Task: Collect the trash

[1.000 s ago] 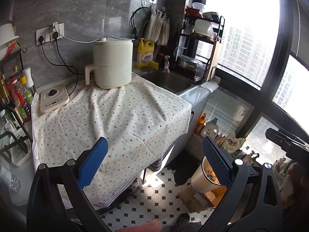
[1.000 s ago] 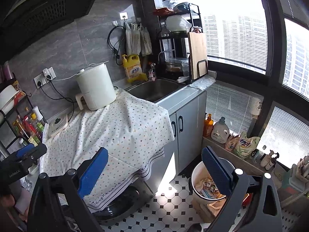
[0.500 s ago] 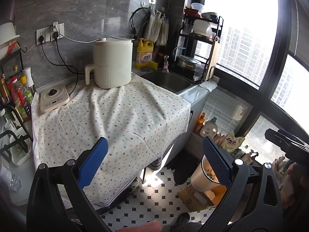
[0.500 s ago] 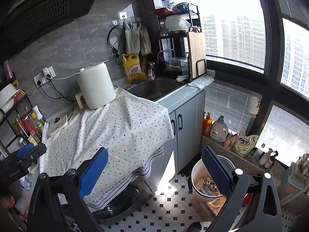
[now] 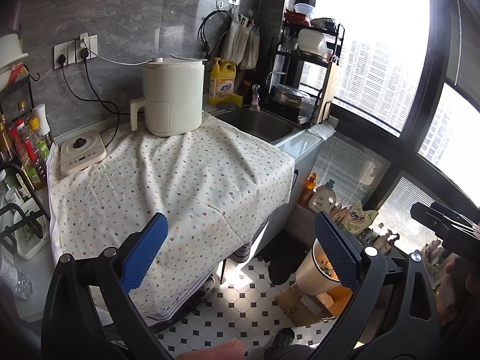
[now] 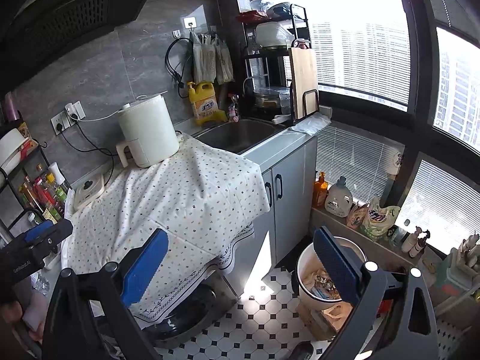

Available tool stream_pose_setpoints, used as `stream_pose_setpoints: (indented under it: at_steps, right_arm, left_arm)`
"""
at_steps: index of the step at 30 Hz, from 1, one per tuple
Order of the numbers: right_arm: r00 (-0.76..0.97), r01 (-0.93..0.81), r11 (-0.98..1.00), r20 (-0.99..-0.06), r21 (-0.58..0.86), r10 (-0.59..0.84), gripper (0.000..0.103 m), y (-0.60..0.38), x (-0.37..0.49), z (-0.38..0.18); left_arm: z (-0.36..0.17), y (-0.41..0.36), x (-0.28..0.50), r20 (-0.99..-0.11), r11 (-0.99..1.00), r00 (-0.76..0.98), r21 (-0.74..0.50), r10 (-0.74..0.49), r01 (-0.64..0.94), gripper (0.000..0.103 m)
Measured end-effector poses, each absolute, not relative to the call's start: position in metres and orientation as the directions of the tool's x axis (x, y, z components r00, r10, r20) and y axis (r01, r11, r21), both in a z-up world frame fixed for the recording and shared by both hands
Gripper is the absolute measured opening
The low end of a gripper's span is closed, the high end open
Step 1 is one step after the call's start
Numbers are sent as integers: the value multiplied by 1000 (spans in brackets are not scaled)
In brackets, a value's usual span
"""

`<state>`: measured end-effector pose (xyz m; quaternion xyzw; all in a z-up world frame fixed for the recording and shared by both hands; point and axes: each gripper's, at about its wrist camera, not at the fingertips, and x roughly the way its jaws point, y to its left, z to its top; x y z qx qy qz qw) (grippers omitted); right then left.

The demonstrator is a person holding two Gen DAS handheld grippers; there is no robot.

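A white trash bin (image 6: 312, 282) with wrappers inside stands on the tiled floor right of the cabinet; it also shows in the left wrist view (image 5: 309, 273). My left gripper (image 5: 240, 252) is open and empty, held above the front edge of the dotted tablecloth (image 5: 168, 180). My right gripper (image 6: 240, 261) is open and empty, between the cloth's hanging edge (image 6: 186, 210) and the bin. No loose trash shows on the cloth.
A white air fryer (image 5: 172, 99) and a small cooker (image 5: 82, 151) sit at the back of the counter. The sink (image 5: 258, 121), yellow detergent bottle (image 5: 222, 82) and dish rack (image 5: 312, 69) are to the right. Bottles (image 6: 339, 198) line the window ledge. A cardboard box (image 5: 303, 303) lies under the bin.
Both views have shifted only slightly; the grippers stay open and nothing on the counter has moved.
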<state>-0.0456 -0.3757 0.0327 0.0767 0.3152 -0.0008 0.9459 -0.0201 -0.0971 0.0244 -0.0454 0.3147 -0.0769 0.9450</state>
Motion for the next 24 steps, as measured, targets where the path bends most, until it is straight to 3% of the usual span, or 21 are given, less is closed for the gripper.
stream_pose_setpoints:
  at_steps: [24]
  right_arm:
    - [750,68,992,-662,102,17,95,-348,-24,21]
  left_arm:
    - [3,-60,6,-607,972,762,-190,-225,136,97]
